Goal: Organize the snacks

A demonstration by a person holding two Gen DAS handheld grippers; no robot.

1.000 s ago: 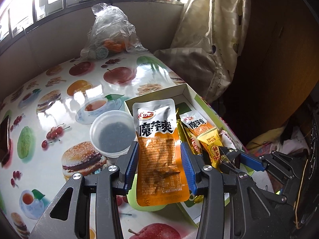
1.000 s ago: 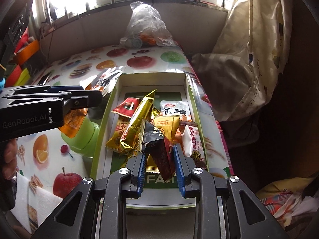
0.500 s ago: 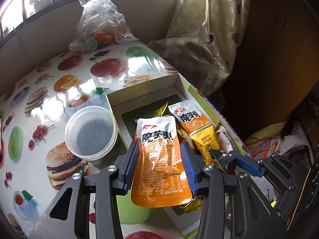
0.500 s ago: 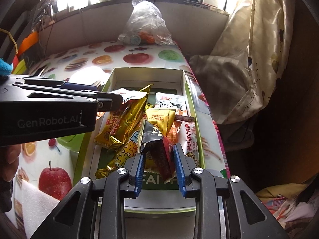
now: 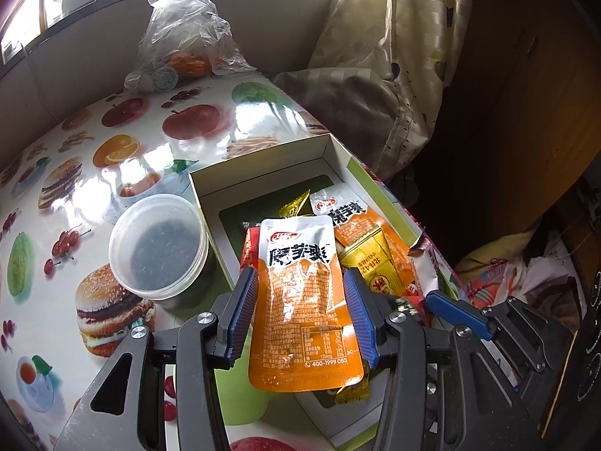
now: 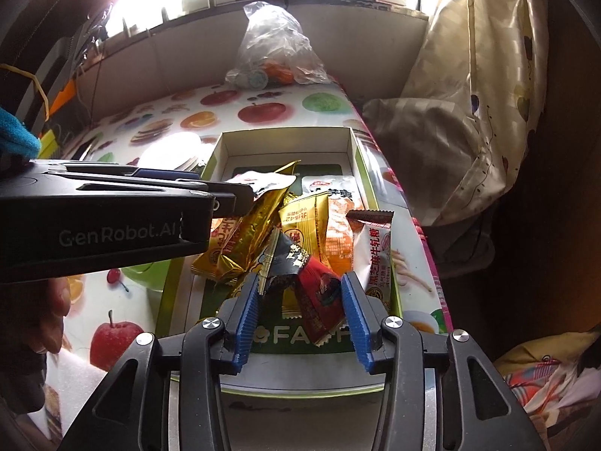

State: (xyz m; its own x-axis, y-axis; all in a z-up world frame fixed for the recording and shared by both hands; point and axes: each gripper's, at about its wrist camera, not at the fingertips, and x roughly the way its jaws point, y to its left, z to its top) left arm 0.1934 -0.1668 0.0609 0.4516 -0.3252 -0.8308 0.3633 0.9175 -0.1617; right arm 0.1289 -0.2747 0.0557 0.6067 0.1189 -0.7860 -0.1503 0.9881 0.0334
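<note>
My left gripper [image 5: 300, 300] is shut on an orange and silver snack pouch [image 5: 300, 300] and holds it over the open white box [image 5: 263, 165], which holds several snack packets [image 5: 372, 255]. My right gripper [image 6: 302, 302] is shut on a red and black snack packet [image 6: 315, 297] above the near end of the same box [image 6: 285, 139]. The left gripper also shows in the right wrist view [image 6: 240, 195] as a black arm from the left, over gold packets [image 6: 240, 240] in the box.
A round clear plastic tub [image 5: 157, 248] stands left of the box on the fruit-print tablecloth [image 5: 112, 158]. A clear plastic bag [image 5: 184, 45] of things lies at the far edge by the wall. A curtain [image 5: 394, 56] hangs at the right. A green cup [image 5: 240, 394] stands under my left gripper.
My left gripper has moved right with the orange pouch, from beside the box to over its contents. My right gripper has kept hold of its packet and risen slightly.
</note>
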